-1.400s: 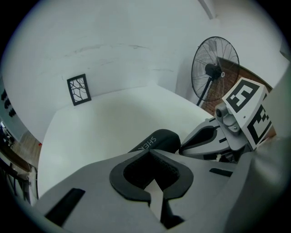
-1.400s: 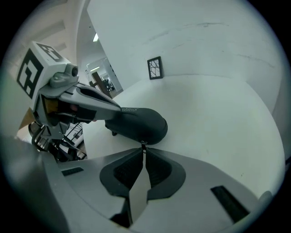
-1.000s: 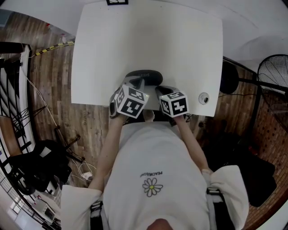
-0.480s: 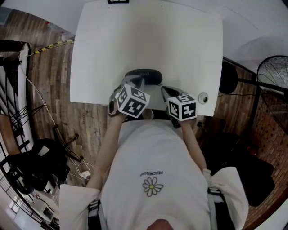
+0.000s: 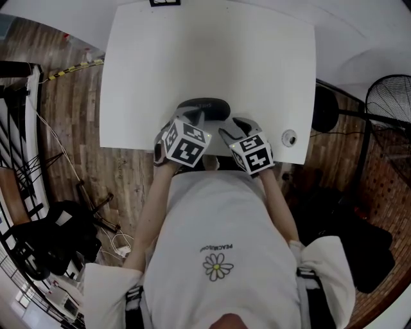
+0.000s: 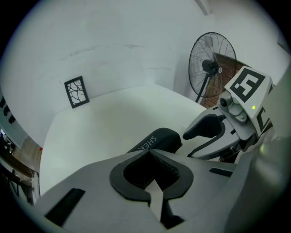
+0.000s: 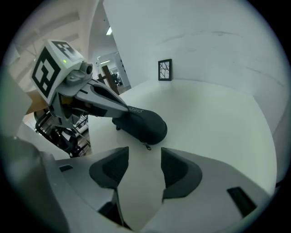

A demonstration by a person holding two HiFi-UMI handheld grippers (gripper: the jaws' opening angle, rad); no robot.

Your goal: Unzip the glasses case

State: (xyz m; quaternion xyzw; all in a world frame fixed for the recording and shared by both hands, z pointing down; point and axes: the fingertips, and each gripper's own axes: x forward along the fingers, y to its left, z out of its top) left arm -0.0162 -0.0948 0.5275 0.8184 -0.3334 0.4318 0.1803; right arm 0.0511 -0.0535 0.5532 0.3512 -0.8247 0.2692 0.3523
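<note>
A black zipped glasses case (image 5: 204,109) lies near the front edge of the white table (image 5: 212,58). My left gripper (image 5: 192,119) is shut on the case's left end; in the left gripper view the case (image 6: 157,140) runs out from between the closed pads. My right gripper (image 5: 232,128) hovers just right of the case, its jaws opening with only bare table between them. In the right gripper view the case (image 7: 143,125) lies just ahead of the right gripper (image 7: 144,157), and its small zip pull (image 7: 146,146) hangs at the near side, free of the pads.
A marker card (image 5: 165,2) stands at the table's far edge. A round grommet (image 5: 290,139) sits in the table's near right corner. A floor fan (image 5: 388,106) stands to the right; a black chair and cables (image 5: 58,238) lie on the wooden floor at left.
The right gripper swung out to the right, then came back toward the case, rolled, and its jaws went from shut to wide apart. The left gripper and the case stayed put.
</note>
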